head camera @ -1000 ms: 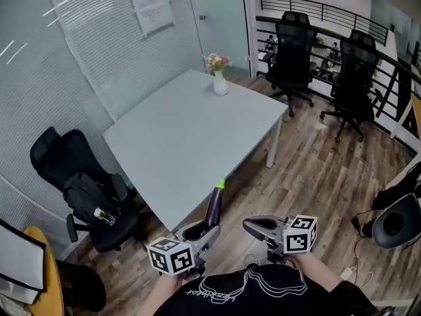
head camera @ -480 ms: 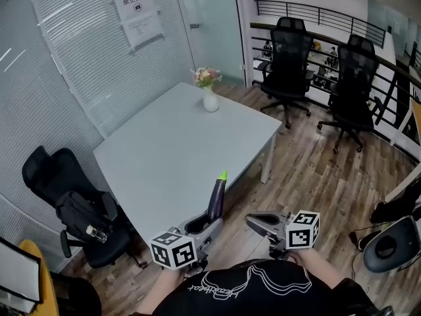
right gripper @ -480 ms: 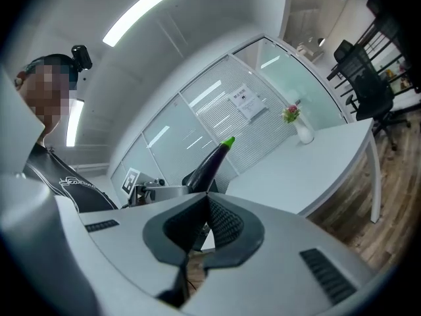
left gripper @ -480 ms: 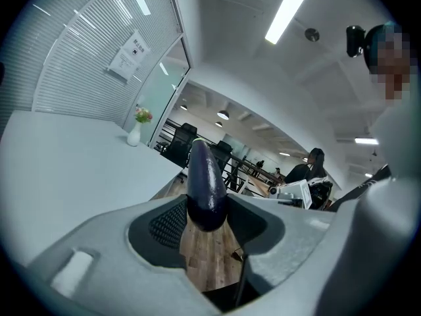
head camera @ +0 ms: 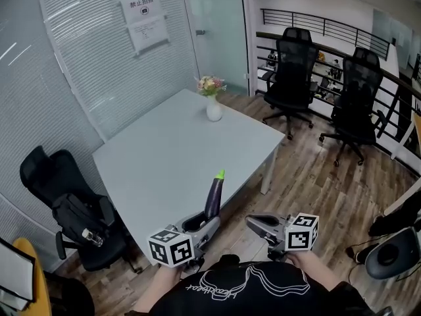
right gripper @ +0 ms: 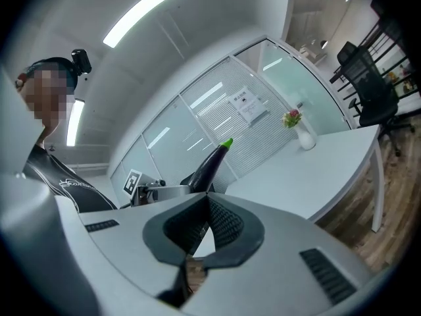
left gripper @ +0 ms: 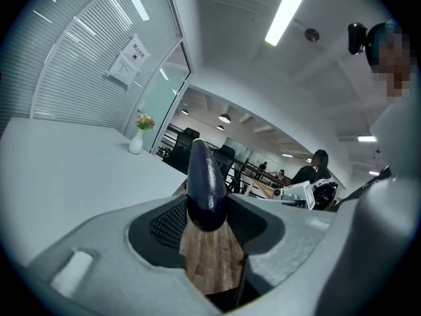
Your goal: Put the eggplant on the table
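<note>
- eggplant (head camera: 213, 199): clamped by its fat lower end in the left gripper (head camera: 197, 226), near upright, green tip up. It hangs over the wood floor (head camera: 316, 176) just off the near edge of the table (head camera: 151, 157), not on it yet.
- Skin is glossy, smooth and tapered, so it could slip along the taper.
- I'd hold the squeeze steady, carry it over the tabletop and lower until it touches. Then lay it on its side and release; stood upright it would likely topple and roll.
- Table: flat, matte pale grey, hard-looking. Set down well apart from the white vase (head camera: 214, 109) at the far end.
- right gripper (head camera: 258, 224): jaws together, nothing held; dark ribbed pads.
</note>
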A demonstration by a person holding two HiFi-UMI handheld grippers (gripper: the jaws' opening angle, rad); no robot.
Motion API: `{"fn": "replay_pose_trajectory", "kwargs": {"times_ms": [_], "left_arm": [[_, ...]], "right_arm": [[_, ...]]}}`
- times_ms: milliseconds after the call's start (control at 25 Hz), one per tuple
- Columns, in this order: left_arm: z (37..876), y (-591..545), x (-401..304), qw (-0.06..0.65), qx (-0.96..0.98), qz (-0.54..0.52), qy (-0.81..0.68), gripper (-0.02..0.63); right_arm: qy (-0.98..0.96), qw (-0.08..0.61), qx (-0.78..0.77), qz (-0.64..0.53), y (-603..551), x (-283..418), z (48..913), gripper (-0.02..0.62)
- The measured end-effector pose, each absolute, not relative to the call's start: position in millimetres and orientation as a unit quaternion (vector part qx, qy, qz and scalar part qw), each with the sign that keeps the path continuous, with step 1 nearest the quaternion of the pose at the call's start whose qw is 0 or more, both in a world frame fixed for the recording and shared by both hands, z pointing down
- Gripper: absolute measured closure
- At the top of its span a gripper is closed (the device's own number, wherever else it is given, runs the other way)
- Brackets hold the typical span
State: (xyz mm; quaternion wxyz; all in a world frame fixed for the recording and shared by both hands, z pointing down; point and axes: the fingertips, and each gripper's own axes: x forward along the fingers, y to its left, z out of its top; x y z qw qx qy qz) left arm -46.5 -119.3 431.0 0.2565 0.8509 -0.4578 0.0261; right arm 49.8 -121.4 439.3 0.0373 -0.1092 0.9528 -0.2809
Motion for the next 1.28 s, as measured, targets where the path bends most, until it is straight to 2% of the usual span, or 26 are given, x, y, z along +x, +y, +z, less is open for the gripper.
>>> {"fn": "replay_pose_trajectory", "kwargs": {"times_ms": [400,640,1040,1280], "left_arm": [[451,-202,-72,0.285,0.841,0.045,-0.459,0.411],[463,-257,-95,0.273,0.834,0.065,-0.475,0.41],[519,-329,-132,0.252,0.821,0.141,-0.492,0.411],[556,-356,-151,0.272,0.808,0.166,-0.496,0.41]], "right_arm": [[0.937,0.041,-0.128,-0.323,-193,32,457,0.591],[0.925,0.039,-0.145,-0.349,-238,17,473,0.591],[0.905,0.024,-0.199,-0.375,-305,10,505,0.591],[0.894,0.02,-0.211,-0.396,-324,2,518,0.591]]}}
